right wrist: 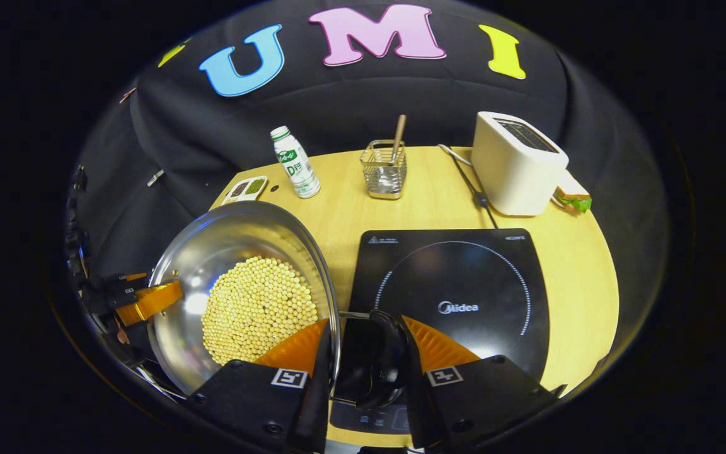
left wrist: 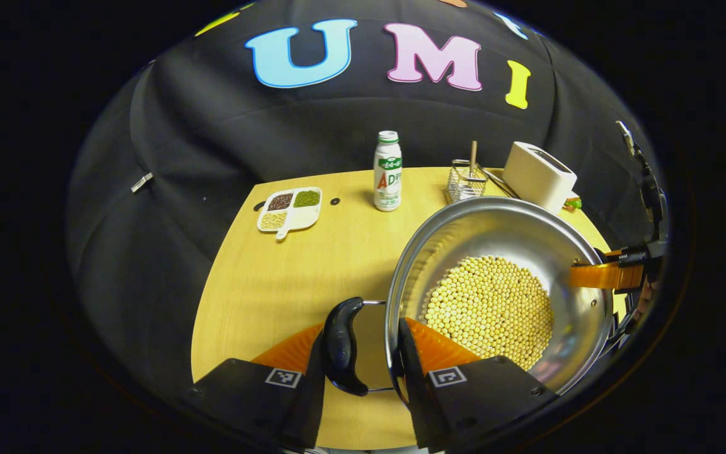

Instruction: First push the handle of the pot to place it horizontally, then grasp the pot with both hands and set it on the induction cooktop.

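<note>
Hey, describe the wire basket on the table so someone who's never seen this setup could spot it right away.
Start at the wooden table and look along its far edge, by the black cloth wall. Between the white bottle and the white toaster stands the wire basket, just behind the black induction cooktop. It is the only see-through metal mesh container, with a wooden stick standing upright in it.

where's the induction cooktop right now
In the right gripper view, the induction cooktop lies on the table just right of the bean-filled pot, in front of the toaster.

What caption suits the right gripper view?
Right gripper straddling the pot of beans' handle, beside the induction cooktop.
</note>
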{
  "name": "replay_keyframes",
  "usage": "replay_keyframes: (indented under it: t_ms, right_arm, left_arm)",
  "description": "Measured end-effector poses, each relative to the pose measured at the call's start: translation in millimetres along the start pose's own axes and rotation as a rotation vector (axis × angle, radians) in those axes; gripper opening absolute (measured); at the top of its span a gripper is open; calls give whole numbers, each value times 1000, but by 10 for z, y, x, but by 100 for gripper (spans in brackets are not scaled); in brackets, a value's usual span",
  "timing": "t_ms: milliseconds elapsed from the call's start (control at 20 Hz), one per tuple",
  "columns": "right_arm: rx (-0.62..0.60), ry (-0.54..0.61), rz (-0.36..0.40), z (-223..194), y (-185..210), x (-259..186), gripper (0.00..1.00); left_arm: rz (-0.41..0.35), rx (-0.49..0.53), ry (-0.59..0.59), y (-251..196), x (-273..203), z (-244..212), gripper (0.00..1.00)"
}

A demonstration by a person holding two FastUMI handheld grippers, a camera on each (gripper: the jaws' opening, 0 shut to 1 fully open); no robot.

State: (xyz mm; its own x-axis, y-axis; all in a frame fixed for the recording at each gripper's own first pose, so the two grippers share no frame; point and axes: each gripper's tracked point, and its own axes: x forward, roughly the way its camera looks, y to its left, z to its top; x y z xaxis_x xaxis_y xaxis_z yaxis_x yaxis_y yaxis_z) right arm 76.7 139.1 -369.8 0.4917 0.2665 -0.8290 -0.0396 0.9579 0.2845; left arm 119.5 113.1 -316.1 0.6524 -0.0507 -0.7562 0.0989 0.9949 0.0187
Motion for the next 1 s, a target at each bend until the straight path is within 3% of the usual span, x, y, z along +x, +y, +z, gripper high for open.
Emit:
replay_keyframes:
  t_ms: [500, 550, 600, 1000]
  right_arm:
    - [40, -14, -43, 96, -873, -280, 53]
    - [41, -18, -47, 110, -962, -299, 49]
    - [42, -18, -51, 123, -1053, -309, 53]
    - [52, -13, -72, 159, -1720, -245, 53]
  left_arm:
    - [-53, 50, -6, -892, 73, 308, 58]
    - [-55, 49, -6, -982, 89, 338, 58]
    - [-59, 46, -7, -1071, 111, 346, 58]
    - [-83, 40, 3, -1717, 384, 427, 58]
